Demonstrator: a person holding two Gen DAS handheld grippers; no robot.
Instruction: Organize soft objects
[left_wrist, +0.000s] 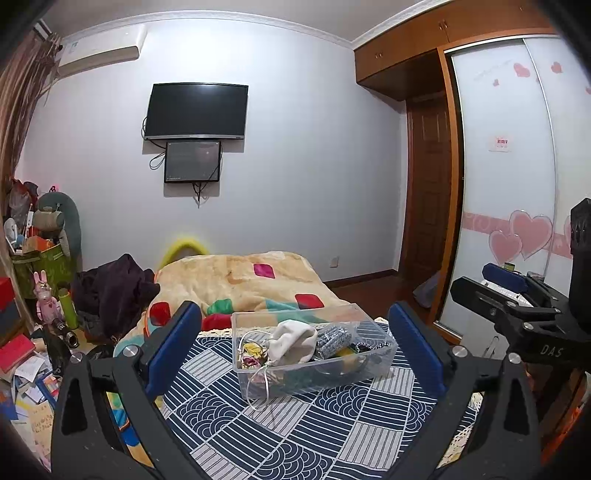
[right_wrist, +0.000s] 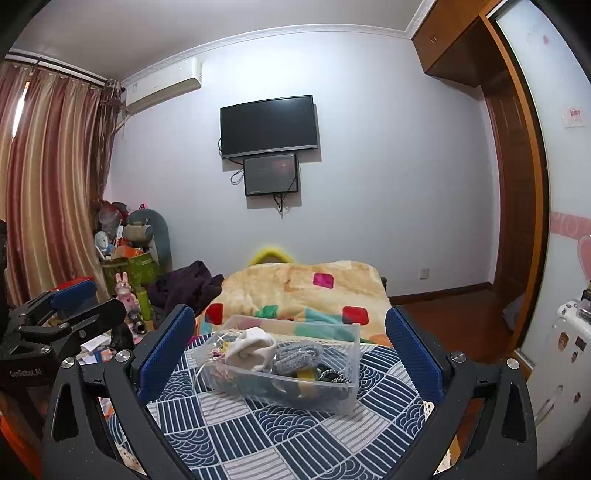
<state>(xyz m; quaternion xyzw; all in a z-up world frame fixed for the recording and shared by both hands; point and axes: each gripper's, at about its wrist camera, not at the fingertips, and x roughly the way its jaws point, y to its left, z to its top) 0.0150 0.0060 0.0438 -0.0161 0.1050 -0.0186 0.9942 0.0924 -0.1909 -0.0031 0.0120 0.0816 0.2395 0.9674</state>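
A clear plastic bin stands on a navy-and-white patterned cloth. It holds a cream cloth pouch, a grey knitted piece, a floral pouch with silver ribbon and other small soft items. The same bin shows in the right wrist view with the cream pouch and the grey piece. My left gripper is open and empty, held back from the bin. My right gripper is open and empty, likewise short of the bin.
A bed with a yellow patchwork blanket lies beyond the cloth. Dark clothes and cluttered boxes and toys fill the left side. A wardrobe with sliding doors stands on the right. A TV hangs on the far wall.
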